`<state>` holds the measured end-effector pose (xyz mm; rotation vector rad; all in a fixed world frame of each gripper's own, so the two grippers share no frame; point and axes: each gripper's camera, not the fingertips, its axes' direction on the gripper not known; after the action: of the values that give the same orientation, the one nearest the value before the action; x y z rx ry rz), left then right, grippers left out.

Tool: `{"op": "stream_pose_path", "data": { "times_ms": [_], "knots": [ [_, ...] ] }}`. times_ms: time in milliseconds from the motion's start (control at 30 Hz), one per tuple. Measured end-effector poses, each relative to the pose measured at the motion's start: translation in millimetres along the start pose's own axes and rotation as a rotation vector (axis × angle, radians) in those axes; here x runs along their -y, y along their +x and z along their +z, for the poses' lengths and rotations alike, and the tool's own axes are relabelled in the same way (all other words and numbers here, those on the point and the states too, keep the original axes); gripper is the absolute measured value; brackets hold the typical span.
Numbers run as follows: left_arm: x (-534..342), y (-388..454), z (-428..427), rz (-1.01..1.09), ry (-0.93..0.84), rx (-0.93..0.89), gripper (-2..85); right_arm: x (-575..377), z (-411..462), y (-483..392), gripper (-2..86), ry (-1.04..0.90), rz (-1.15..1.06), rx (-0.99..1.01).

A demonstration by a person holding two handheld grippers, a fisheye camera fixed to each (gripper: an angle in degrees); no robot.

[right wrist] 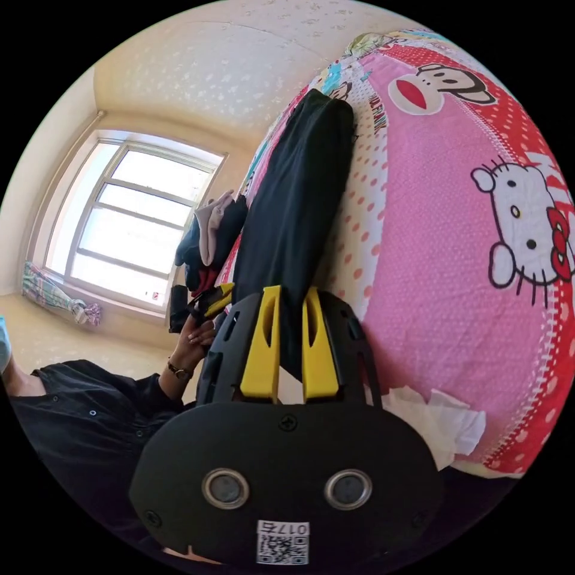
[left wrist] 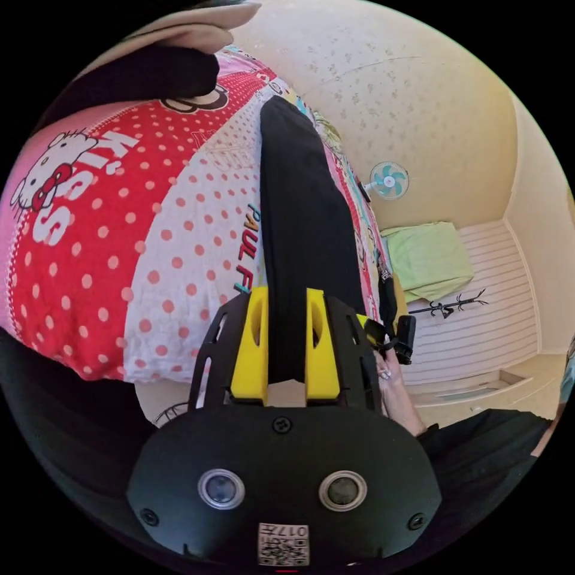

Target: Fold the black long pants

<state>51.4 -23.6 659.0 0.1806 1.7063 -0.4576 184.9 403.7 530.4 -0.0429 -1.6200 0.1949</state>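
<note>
The black long pants (left wrist: 302, 239) lie as a narrow strip on the cartoon-print bedspread (left wrist: 108, 239), running toward 12 o'clock from the left gripper (left wrist: 286, 341), whose yellow jaws are clamped on the near end. In the right gripper view, the right gripper (right wrist: 291, 341) likewise pinches the pants' end. A wall fan (left wrist: 388, 181) sits at 2 o'clock, and a window (right wrist: 132, 221) at 9 o'clock.
</note>
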Motion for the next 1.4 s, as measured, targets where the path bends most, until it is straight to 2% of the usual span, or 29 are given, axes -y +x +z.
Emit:
{"op": "stream_pose_path", "data": {
  "times_ms": [67, 167, 433, 533, 700, 833, 900, 1067, 1200, 1300, 1333, 1400],
  "knots": [
    [-2, 0, -2, 0.040, -0.038, 0.017, 5.4, -5, -7, -6, 3.5, 0.001, -0.018, 0.024],
    [2, 2, -19, 0.059, -0.105, -0.081, 3.1, -9, -28, -42, 2.3, 0.019, -0.139, 0.102],
    [-44, 123, -191, 0.602, 0.273, -0.610, 1.9, -53, -159, -227, 1.2, 0.190, -0.779, 0.329],
    [-54, 173, -245, 0.771, 0.352, -0.773, 1.8, -73, -213, -294, 1.2, 0.269, -0.999, 0.403],
    [-51, 267, -307, 0.978, 0.432, -0.872, 1.8, -83, -288, -393, 1.1, 0.412, -1.285, 0.434],
    [-14, 322, -319, 0.925, 0.483, -0.874, 1.7, -55, -315, -426, 1.1, 0.513, -1.242, 0.387],
    [14, 333, -310, 0.876, 0.481, -0.853, 1.7, -20, -319, -430, 1.0, 0.567, -1.167, 0.287],
    [117, 325, -250, 0.639, 0.404, -0.668, 1.7, 99, -287, -398, 1.0, 0.519, -0.913, -0.035],
    [206, 304, -186, 0.467, 0.322, -0.550, 1.8, 198, -243, -346, 1.0, 0.453, -0.686, -0.112],
    [233, 287, -154, 0.414, 0.301, -0.480, 2.1, 216, -207, -318, 1.0, 0.415, -0.610, -0.148],
    [234, 278, -143, 0.409, 0.281, -0.405, 2.4, 214, -197, -312, 1.0, 0.396, -0.607, -0.162],
    [224, 258, -125, 0.455, 0.267, -0.307, 2.8, 183, -153, -283, 1.2, 0.359, -0.676, -0.196]
  ]
}}
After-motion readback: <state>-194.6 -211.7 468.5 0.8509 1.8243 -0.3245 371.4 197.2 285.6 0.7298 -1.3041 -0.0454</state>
